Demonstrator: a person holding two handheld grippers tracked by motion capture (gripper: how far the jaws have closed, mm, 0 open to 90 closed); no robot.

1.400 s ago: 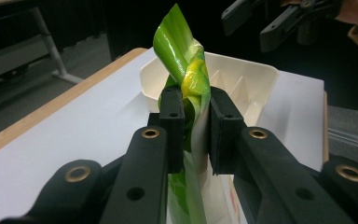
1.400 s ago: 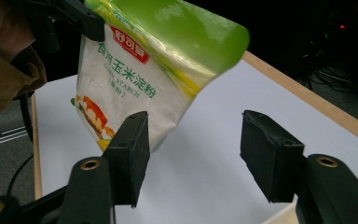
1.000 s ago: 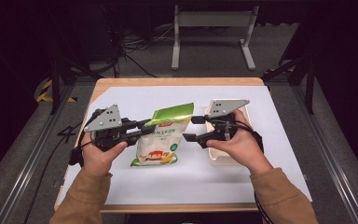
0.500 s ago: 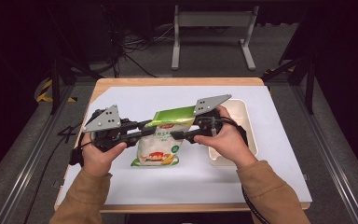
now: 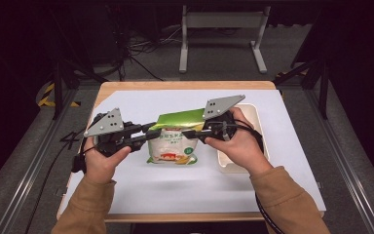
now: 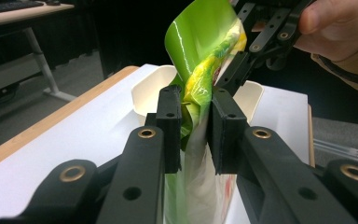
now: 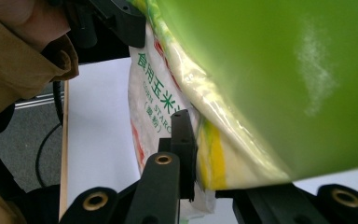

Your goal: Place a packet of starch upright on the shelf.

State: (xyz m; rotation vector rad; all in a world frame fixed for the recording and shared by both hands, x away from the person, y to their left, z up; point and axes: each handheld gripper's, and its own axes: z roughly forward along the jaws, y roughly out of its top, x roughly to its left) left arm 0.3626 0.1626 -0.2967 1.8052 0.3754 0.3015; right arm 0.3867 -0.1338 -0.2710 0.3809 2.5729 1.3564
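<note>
White table sheet (image 5: 141, 195) at centre; left gripper (image 5: 152, 135) and right gripper (image 5: 187, 133) pinch the starch bag (image 5: 172, 146), nine and three o'clock; likely opening step; next, pull apart.

Bright lit table (image 5: 126, 185), dark surroundings, glare on green bag (image 6: 200, 32), close views soft, perhaps slightly blurred

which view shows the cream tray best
The high view: the cream tray lies on the table right of the bag, partly under the right gripper and hand. The left gripper view shows just its near rim behind the bag.
</note>
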